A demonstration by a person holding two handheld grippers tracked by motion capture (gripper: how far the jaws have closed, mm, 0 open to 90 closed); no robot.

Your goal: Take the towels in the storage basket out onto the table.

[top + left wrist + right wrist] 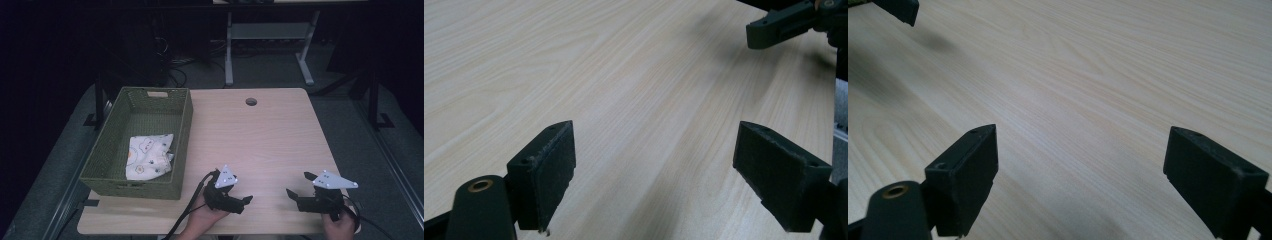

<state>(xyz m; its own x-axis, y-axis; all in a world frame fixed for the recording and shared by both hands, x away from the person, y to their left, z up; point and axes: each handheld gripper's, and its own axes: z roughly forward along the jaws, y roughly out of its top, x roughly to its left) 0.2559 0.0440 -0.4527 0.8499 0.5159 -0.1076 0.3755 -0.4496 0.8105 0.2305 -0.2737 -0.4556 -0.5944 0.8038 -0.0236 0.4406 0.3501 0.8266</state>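
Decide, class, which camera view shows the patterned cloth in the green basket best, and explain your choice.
The high view. It looks down into the green basket, where the patterned cloth lies crumpled at the near end. The left and right gripper views face bare wooden tabletop between their open fingers, giving nothing of the cloth.

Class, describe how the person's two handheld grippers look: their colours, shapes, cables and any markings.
Both the left gripper and right gripper are black, each topped by a grey three-cornered plate with small dots. Their jaws are flat rectangular blocks. A black cable trails from the left one.
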